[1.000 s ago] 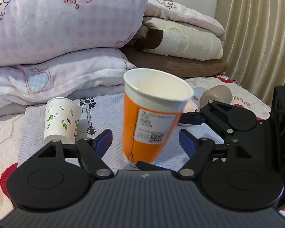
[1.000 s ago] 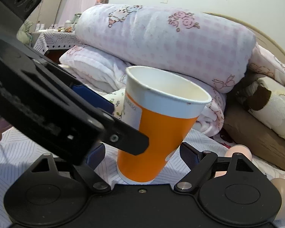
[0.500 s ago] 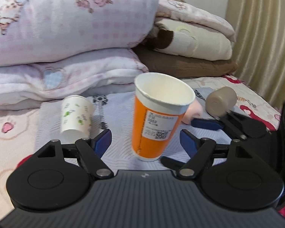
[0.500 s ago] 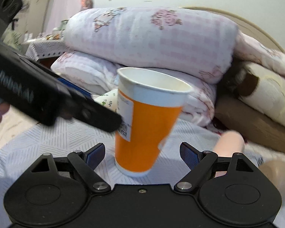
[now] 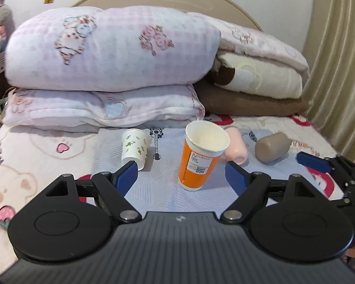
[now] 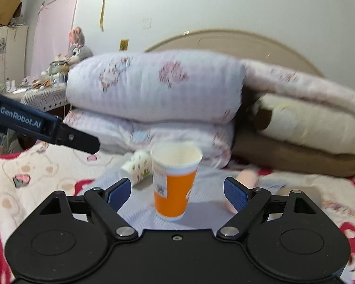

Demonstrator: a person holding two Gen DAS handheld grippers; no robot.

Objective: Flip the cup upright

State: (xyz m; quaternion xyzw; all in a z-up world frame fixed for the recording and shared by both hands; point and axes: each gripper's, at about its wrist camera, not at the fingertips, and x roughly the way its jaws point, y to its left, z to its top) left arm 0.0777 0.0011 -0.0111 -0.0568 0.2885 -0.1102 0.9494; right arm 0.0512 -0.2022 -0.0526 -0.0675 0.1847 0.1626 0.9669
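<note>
An orange paper cup stands upright, mouth up, on the pale striped cloth; it also shows in the right wrist view. My left gripper is open and empty, a little short of the cup. My right gripper is open and empty, also drawn back from it. A white cup with green print stands mouth down to the left. A pink cup and a brown cup lie on their sides to the right.
Folded pink quilts and a cream and brown blanket stack fill the back of the bed. A curtain hangs at the right. The other gripper's arm crosses the left of the right wrist view.
Both grippers have pulled back from the orange cup, which now looks smaller and stands free. The pink and brown cups have come into the left wrist view.
</note>
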